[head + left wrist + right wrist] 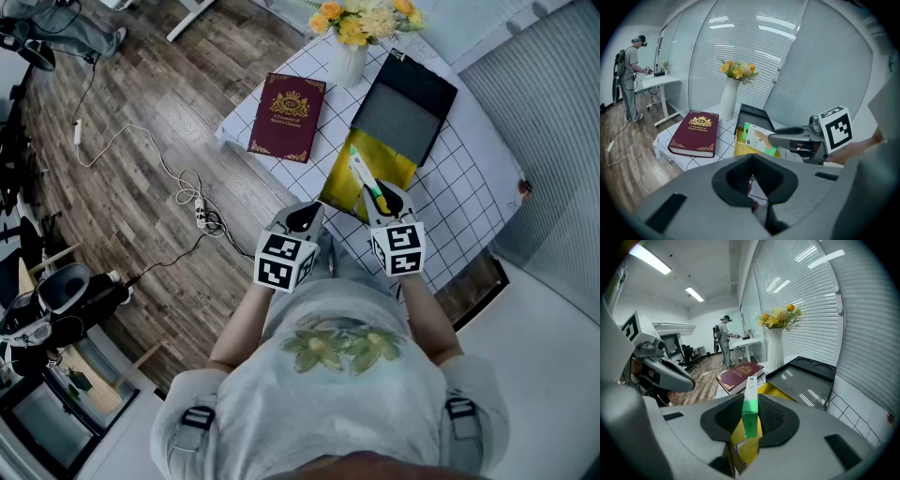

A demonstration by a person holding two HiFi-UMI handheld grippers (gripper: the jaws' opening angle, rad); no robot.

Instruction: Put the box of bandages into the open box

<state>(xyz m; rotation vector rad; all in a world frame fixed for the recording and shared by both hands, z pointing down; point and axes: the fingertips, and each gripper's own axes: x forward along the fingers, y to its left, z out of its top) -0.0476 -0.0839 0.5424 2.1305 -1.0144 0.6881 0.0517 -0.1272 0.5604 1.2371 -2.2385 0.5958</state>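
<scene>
light: bright, even | shadows: soft | edges: fisheye-warped, dark corners

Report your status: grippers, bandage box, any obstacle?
Right gripper shut on bandage box. Left gripper shut, empty. Held over open box, not inside yet. No obstacle seen.

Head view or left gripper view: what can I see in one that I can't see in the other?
Only the head view: the person's flower-print shirt and the left gripper seen from above.
Only the left gripper view: the bandage picture on the broad side of the bandage box.
Both: the red book, the vase of flowers, the open box, and the right gripper holding the bandage box.
</scene>
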